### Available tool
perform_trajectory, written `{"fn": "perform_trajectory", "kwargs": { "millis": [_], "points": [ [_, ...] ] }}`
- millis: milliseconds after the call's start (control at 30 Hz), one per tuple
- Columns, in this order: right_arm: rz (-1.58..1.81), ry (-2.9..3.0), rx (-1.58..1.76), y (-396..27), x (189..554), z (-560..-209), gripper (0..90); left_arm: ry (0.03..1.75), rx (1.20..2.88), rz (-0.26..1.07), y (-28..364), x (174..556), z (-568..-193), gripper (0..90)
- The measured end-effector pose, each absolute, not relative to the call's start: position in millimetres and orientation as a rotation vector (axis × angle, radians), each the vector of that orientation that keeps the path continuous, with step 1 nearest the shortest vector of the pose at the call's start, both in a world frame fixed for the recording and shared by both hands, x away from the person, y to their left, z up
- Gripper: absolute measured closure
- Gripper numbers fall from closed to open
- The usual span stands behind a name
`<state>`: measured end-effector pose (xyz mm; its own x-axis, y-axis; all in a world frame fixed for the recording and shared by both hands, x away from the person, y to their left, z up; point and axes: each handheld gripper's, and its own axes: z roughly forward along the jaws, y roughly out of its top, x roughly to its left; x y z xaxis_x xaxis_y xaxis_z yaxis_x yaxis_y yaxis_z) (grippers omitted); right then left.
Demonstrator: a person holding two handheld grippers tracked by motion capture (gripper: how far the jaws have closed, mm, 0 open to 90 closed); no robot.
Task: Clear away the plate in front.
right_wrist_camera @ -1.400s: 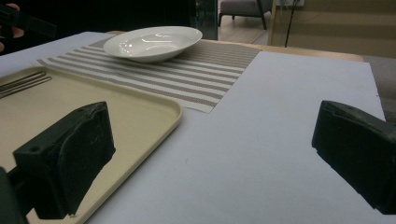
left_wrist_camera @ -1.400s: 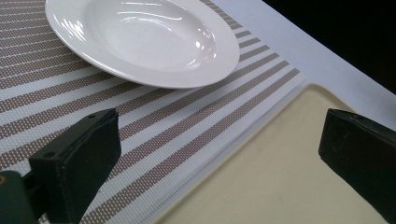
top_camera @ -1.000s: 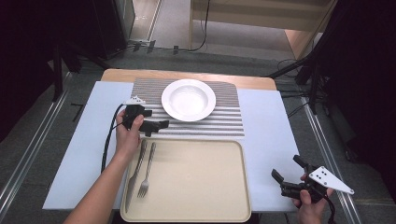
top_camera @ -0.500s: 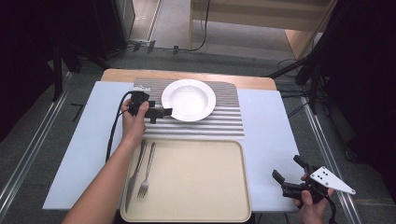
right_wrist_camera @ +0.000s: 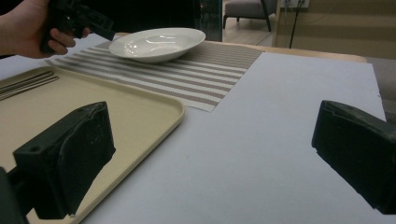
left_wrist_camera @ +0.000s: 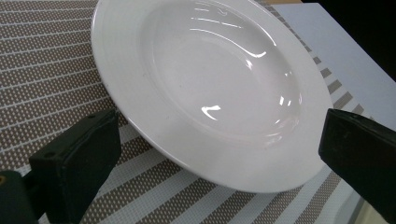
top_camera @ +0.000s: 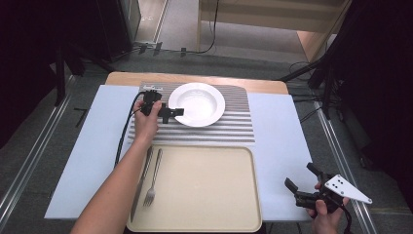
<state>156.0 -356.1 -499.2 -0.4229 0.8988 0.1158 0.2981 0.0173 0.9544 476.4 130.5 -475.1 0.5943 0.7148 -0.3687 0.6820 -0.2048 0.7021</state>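
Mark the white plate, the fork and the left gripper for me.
white plate (top_camera: 197,103): high view, centre of its bowl.
fork (top_camera: 153,182): high view, middle of its handle.
left gripper (top_camera: 176,112): high view, between its fingertips.

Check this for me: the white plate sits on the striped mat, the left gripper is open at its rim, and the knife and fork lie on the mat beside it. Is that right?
One thing is wrong: the knife and fork lie in the beige tray, at its left side, not on the mat. The high view shows this. The rest holds: the plate sits on the striped mat, and the left gripper is open at its rim.
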Motion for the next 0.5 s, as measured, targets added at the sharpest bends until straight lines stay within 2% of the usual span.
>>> {"fn": "perform_trajectory", "kwargs": {
  "millis": [500],
  "points": [
    [1.433, 1.762, 1.223, -356.0, 156.8, -500.1, 0.0, 1.17, 1.92, -0.004, 121.7, 488.5, -488.6, 0.0]
  ]
}}
